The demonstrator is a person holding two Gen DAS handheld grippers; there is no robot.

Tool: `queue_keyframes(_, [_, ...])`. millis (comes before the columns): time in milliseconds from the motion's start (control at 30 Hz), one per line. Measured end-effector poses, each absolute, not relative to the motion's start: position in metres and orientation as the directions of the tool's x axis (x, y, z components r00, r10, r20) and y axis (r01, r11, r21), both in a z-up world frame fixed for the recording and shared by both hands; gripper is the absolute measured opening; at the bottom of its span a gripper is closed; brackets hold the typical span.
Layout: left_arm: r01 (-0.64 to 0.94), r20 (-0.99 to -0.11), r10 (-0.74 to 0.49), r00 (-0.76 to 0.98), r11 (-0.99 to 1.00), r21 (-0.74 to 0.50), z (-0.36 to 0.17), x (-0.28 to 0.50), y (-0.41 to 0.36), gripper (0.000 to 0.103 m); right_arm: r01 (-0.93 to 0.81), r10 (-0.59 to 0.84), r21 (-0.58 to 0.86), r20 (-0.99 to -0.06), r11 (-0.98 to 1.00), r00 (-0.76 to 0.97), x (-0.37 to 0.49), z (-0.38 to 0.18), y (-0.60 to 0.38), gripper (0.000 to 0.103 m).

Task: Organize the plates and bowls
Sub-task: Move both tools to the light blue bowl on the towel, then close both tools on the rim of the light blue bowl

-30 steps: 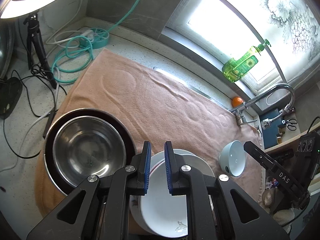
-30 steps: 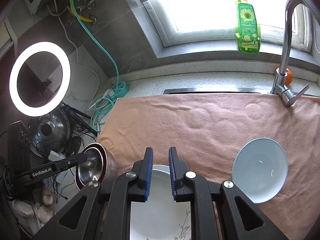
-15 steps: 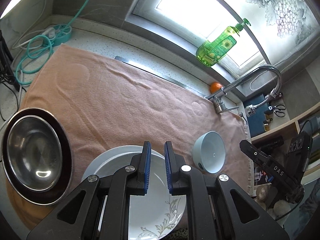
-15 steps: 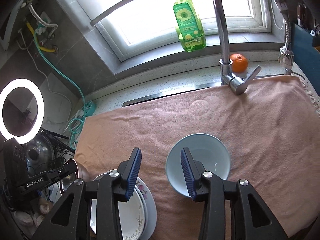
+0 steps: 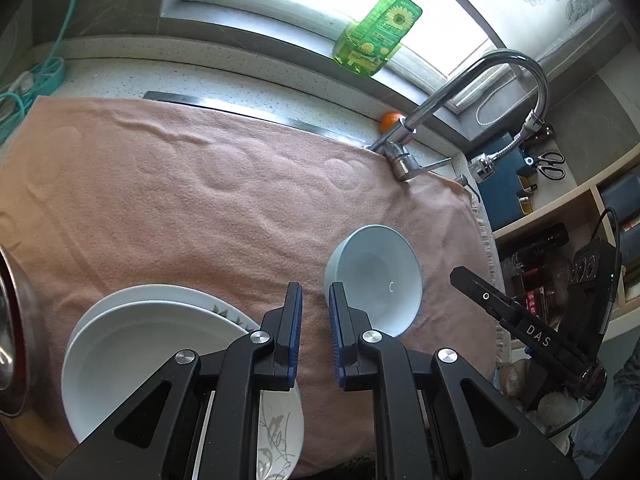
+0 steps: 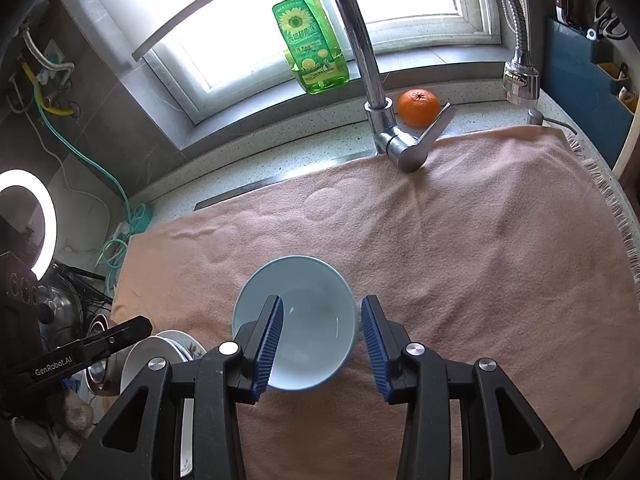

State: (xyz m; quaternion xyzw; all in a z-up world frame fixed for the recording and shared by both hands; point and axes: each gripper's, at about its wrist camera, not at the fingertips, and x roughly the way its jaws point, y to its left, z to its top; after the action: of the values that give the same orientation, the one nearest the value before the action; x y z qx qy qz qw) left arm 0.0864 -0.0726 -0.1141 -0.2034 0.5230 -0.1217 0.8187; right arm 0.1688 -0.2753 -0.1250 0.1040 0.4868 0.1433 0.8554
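A pale blue bowl (image 6: 308, 320) stands upright on the pink towel (image 6: 480, 240). My right gripper (image 6: 322, 312) is open over it, one finger above the inside and the other outside the right rim, pads off the wall. In the left wrist view the same bowl (image 5: 374, 276) lies just right of my left gripper (image 5: 315, 300), which is shut on nothing above bare towel (image 5: 200, 200). A stack of white plates (image 5: 152, 340) with a leaf pattern sits at lower left, beside a steel bowl (image 5: 12, 340) nested in a dark red one.
A tall faucet (image 6: 360, 40) rises behind the towel, with an orange (image 6: 418, 106) and a green soap bottle (image 6: 310, 36) near the window. A ring light (image 6: 24, 220) and cables are at the left. Shelves (image 5: 580, 220) and a knife holder (image 6: 588, 60) stand at the right.
Both grippers swung right, away from the steel bowl. The right jaws widened and now straddle the blue bowl's rim. The left gripper stayed shut and passed over the plates.
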Motion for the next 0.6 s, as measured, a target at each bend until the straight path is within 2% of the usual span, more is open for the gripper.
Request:
queue_keyframes(400, [0.036, -0.839, -0.391, 0.379, 0.912, -0.409, -0.133, 0.103, -0.109, 0.012, -0.152, 0.387, 0.357, -0.815, 0.922, 0.432, 0.180, -0.148, -0.287, 0.023])
queue_keyframes(600, [0.037, -0.852, -0.388, 0.352, 0.915, -0.402, -0.144, 0.109, -0.116, 0.012, -0.158, 0.406, 0.375, -0.818, 0.914, 0.407, 0.185, -0.158, -0.288, 0.021])
